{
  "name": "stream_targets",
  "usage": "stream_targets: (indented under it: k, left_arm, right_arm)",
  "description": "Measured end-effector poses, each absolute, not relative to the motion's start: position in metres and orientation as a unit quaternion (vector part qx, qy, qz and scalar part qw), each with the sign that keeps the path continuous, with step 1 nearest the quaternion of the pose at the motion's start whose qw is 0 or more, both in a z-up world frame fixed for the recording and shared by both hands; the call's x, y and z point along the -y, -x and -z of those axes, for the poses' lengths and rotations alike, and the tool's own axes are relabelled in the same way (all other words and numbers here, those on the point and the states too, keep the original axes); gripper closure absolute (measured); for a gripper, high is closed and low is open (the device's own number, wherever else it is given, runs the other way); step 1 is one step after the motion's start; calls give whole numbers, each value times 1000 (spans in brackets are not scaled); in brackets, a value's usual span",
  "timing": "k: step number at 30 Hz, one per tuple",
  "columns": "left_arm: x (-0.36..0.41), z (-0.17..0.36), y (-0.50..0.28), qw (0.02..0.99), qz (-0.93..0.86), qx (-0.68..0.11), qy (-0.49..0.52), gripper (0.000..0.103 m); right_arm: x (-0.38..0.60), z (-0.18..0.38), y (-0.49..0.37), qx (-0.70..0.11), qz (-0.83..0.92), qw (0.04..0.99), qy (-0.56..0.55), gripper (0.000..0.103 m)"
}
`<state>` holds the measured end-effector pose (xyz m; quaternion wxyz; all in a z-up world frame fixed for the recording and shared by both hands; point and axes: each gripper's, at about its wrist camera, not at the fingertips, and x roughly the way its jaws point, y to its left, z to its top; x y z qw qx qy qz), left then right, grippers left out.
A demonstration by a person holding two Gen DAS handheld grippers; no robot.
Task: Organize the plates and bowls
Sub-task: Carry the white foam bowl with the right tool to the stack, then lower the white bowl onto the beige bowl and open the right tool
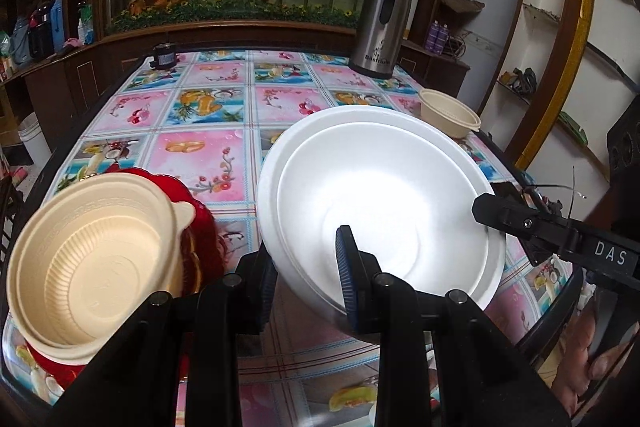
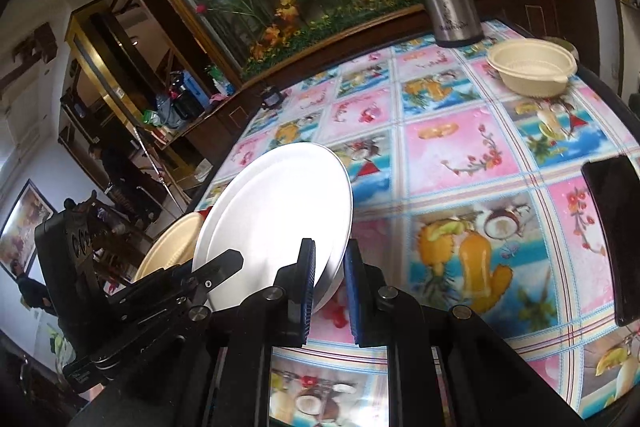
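Observation:
Two stacked white plates (image 1: 384, 195) are held tilted above the table. My left gripper (image 1: 306, 279) is shut on their near rim, one pad under and one on top. My right gripper (image 2: 330, 287) is shut on the plates' (image 2: 276, 211) opposite rim; it shows in the left wrist view (image 1: 496, 215) at the right. A cream bowl (image 1: 92, 259) sits on a red dish (image 1: 200, 223) at my left. A second cream bowl (image 1: 450, 117) stands at the far right; it also shows in the right wrist view (image 2: 534, 71).
A steel thermos jug (image 1: 382, 27) stands at the table's far right corner. A small dark jar (image 1: 164, 57) is at the far left. A black phone (image 2: 616, 235) lies near the right edge. The table has a colourful fruit-patterned cloth (image 1: 208, 151).

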<state>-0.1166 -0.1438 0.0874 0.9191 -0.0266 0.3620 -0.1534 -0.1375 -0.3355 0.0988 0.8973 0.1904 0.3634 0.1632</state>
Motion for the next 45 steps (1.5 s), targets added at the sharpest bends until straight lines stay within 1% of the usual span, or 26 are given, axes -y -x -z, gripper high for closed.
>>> stream_targets:
  k: [6,11,19,29,41,45]
  left_arm:
    - [119,-102,119,924,155,-346,53,78]
    - [100,-117,126,932,139,-331,54,78]
    - [42,-126,129,940,81,-320,87,78]
    - [-9,-109,129,936,30,-330,119,78]
    - [-23,-86,126,924,22,-357,135,78]
    - [-25,-84,127,925,19,-355,135,78]
  right_arm:
    - [318,-109,127,-373,-185,889,-192,87]
    - [297,-122,122,-376,-214,883,-184,85]
    - [242,-133,101,-396,-275,859,-173,85]
    - [183,-112,80,-438,-314,824,-175,85]
    - [162,-98,80,-464,-313,814,-153,85]
    - [159,-94,81,-464,-312,815,-149,85]
